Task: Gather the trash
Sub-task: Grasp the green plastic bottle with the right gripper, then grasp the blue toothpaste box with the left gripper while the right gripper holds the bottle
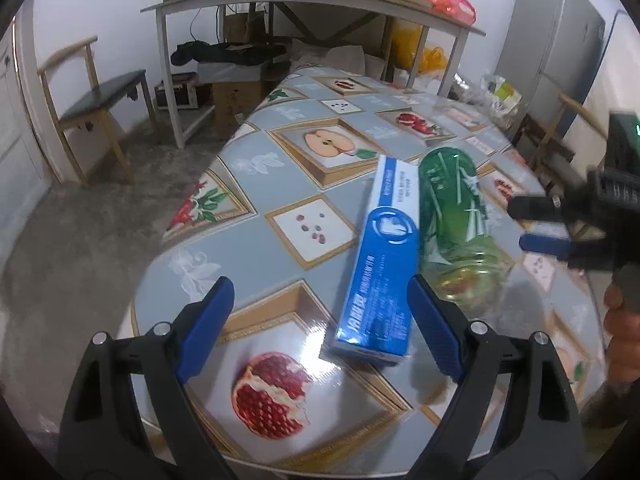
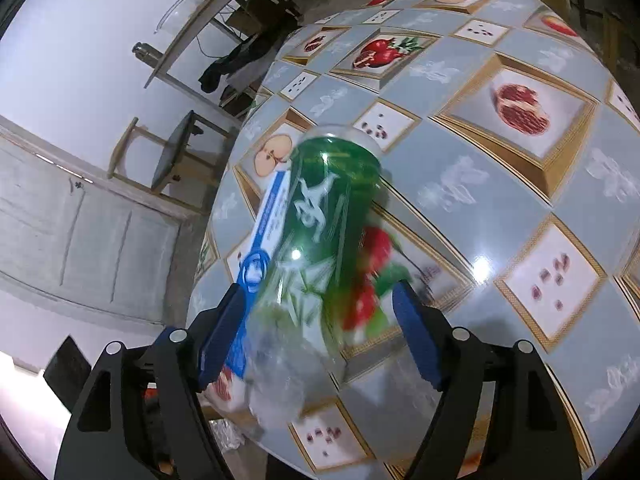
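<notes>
A blue and white toothpaste box lies on the fruit-patterned tablecloth. Beside it on its right lies a clear plastic bottle with a green label. My left gripper hangs open above the table's near end; the near end of the box sits just inside its right finger, with no grip on it. My right gripper comes in from the right, held by a hand. In the right wrist view it is open, with the blurred bottle between the jaws and the box behind the bottle.
A wooden chair stands on the concrete floor at the left. A long side table with pots, bags and boxes under it runs along the back wall. A grey fridge and plastic bags are at the right.
</notes>
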